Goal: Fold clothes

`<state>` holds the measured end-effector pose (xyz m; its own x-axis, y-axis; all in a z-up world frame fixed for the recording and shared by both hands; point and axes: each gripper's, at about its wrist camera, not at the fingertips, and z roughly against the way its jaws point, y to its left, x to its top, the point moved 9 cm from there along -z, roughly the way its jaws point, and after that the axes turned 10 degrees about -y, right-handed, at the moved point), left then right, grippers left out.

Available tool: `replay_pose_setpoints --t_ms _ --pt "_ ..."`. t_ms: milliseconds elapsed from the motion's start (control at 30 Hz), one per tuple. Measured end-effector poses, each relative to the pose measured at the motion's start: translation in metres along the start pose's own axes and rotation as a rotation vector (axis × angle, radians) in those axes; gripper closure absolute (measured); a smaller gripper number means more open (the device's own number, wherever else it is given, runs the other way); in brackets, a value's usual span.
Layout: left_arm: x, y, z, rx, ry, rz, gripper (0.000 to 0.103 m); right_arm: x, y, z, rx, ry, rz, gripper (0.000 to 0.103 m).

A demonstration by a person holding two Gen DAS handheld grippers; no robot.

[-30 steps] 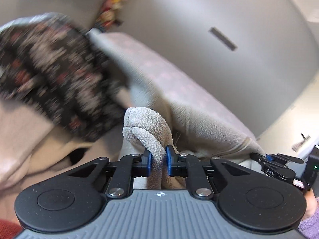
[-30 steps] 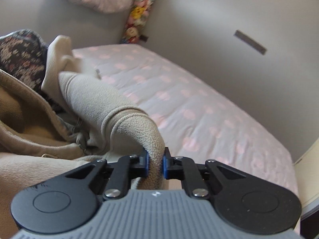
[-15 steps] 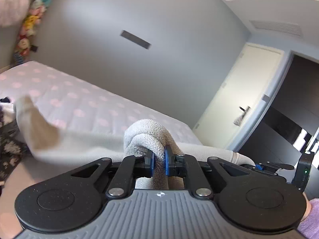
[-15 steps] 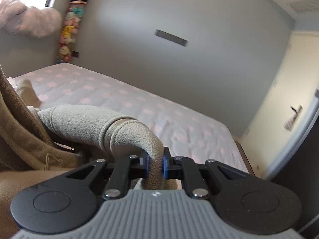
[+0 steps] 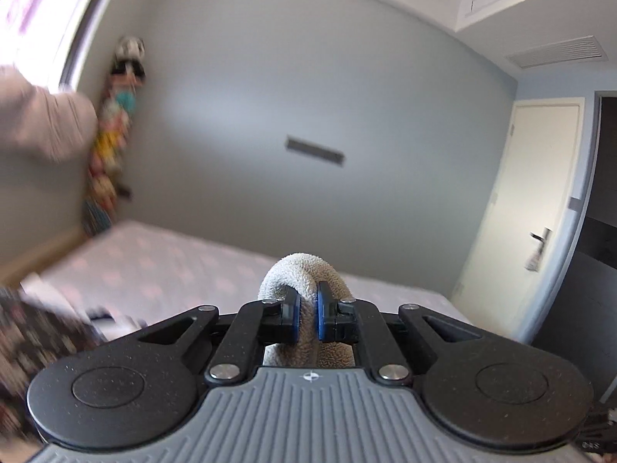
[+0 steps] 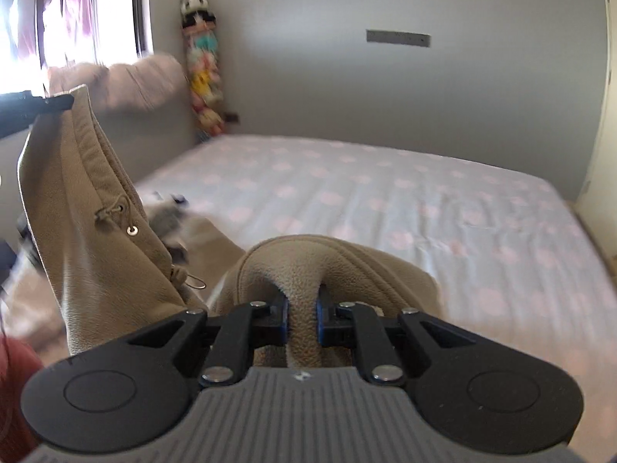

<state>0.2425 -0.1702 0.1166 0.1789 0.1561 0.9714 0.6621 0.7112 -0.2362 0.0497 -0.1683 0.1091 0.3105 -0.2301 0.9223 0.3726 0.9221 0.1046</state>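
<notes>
Left gripper (image 5: 306, 318) and right gripper (image 6: 302, 320) each clamp beige hoodie (image 6: 96, 239) fleece; garment's lower part cut off.

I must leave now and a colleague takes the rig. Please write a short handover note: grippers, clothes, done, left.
Left gripper: shut on a fold of the beige fleece hoodie.
Right gripper: shut on another fold of it.
The hoodie hangs raised between them above the bed. A dark floral garment lies at the bed's left edge.
Done: hoodie gripped and raised.
Left: spread it on the bed and fold it; nothing looks folded yet.
</notes>
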Motion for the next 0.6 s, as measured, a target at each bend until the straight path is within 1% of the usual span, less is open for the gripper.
replay_pose_setpoints --t_ms 67,133,167,267,333,433,500,533,567,600 --pt "0.009 0.015 -0.009 0.034 0.033 -0.007 0.097 0.006 0.013 -0.014 0.035 -0.017 -0.049 0.088" --pt "0.012 0.031 -0.020 0.066 0.081 -0.007 0.097 -0.003 0.025 -0.031 0.049 0.010 -0.053 0.088" --pt "0.002 0.039 -0.027 0.087 0.122 -0.016 0.096 -0.012 0.032 -0.040 0.057 0.036 -0.049 0.088" --pt "-0.052 0.065 -0.045 0.156 0.258 -0.055 0.095 -0.046 0.051 -0.066 0.085 0.137 -0.048 0.088" --pt "-0.097 0.083 -0.047 0.185 0.352 -0.014 0.095 -0.072 0.059 -0.085 0.097 0.214 -0.050 0.088" --pt "-0.158 0.102 -0.041 0.204 0.485 0.059 0.088 -0.109 0.068 -0.107 0.099 0.320 -0.016 0.088" --pt "-0.184 0.111 -0.031 0.201 0.530 0.082 0.088 -0.128 0.071 -0.115 0.091 0.377 0.028 0.087" --pt "-0.192 0.111 -0.026 0.193 0.543 0.098 0.086 -0.134 0.071 -0.117 0.092 0.396 0.051 0.087" --pt "-0.198 0.110 -0.021 0.183 0.555 0.118 0.077 -0.137 0.072 -0.116 0.096 0.405 0.072 0.087" --pt "-0.204 0.108 -0.016 0.172 0.566 0.137 0.072 -0.139 0.073 -0.116 0.099 0.415 0.094 0.087"
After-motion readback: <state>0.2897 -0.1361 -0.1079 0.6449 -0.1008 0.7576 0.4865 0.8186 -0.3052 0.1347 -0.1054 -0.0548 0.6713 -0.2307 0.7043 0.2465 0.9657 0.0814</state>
